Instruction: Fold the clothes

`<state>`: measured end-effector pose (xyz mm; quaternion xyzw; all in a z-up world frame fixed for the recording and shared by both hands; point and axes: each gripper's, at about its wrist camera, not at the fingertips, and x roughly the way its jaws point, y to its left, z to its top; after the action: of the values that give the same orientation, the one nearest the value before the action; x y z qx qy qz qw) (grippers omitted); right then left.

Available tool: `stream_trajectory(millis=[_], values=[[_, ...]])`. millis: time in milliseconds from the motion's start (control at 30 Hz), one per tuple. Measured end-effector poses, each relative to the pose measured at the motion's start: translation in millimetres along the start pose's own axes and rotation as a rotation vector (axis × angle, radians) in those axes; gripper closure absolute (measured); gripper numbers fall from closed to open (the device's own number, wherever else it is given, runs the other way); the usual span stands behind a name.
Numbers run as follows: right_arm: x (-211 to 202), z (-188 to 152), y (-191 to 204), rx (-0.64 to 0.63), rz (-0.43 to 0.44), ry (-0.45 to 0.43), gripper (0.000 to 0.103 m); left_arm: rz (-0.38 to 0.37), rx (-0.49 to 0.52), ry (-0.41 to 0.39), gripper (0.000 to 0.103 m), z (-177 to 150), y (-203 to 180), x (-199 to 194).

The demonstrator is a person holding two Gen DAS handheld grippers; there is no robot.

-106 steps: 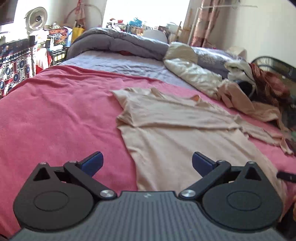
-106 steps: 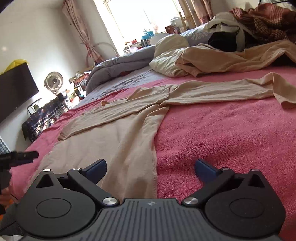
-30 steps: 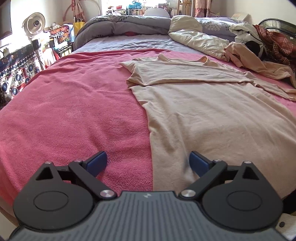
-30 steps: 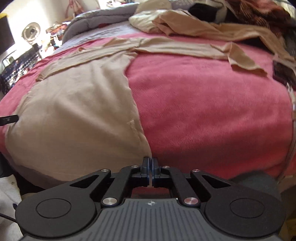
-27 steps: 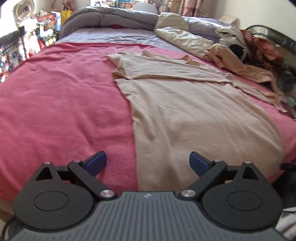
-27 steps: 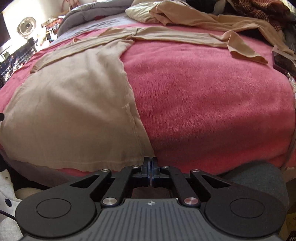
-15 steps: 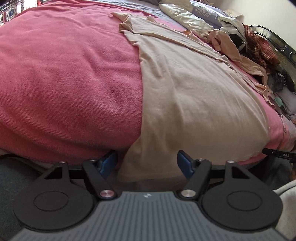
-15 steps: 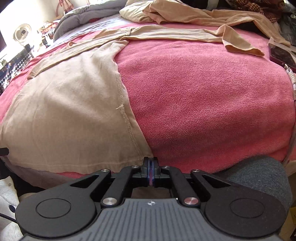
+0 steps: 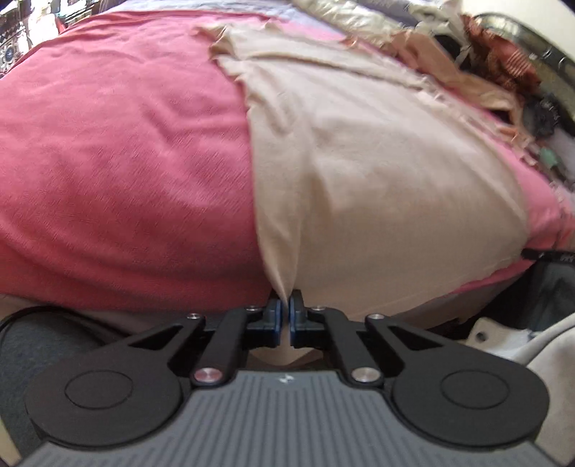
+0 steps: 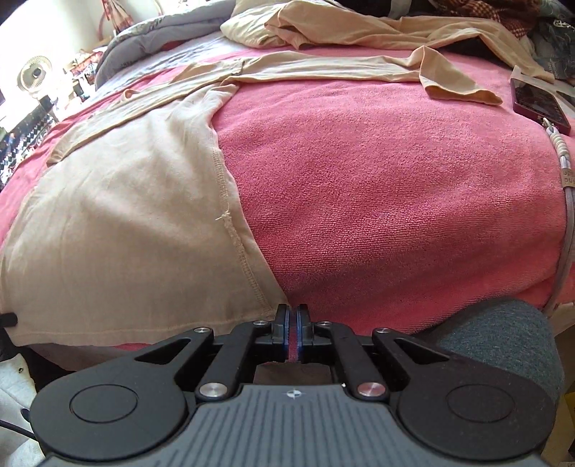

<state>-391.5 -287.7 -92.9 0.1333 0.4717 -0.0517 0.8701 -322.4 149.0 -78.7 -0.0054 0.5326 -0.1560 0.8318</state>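
One thin beige garment (image 9: 377, 172), seemingly knit, on terry-textured pink blanket (image 10: 377, 186)

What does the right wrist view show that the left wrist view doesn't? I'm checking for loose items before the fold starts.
Only the right wrist view shows a phone near the bed's right edge, with a braided cable running from it, and the right gripper shut on the pink blanket's edge beside the hem corner. Only the left wrist view shows the left gripper shut on the beige garment's hem. Both share the garment, the pink blanket and the heap of clothes beyond.
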Motion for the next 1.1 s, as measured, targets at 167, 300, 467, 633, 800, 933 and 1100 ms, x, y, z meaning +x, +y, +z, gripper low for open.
stream_trajectory(millis=[167,300,467,633,800,933,1100], values=[[-11,6,1,-0.018,-0.03,-0.024,0.096,0.099,-0.071,0.011,0.103,-2,17,-7],[-44,34,9,-0.051,-0.003,-0.174,0.094,0.162,0.122,-0.233,0.092,25,-8,-65],[-55,88,60,-0.181,0.118,-0.405,0.086,0.016,0.309,-0.47,0.045,85,-55,-83],[5,124,104,-0.206,0.244,-0.368,0.083,0.215,0.37,-0.356,0.04,112,-84,1],[50,120,89,-0.215,0.104,-0.25,0.085,0.339,0.388,-0.341,0.03,80,-62,16],[36,109,39,-0.157,-0.041,-0.312,0.064,0.491,0.354,-0.302,0.02,70,-38,-4],[28,114,-15,-0.212,-0.385,-0.45,0.045,0.631,0.409,-0.337,0.021,78,-44,-17]])
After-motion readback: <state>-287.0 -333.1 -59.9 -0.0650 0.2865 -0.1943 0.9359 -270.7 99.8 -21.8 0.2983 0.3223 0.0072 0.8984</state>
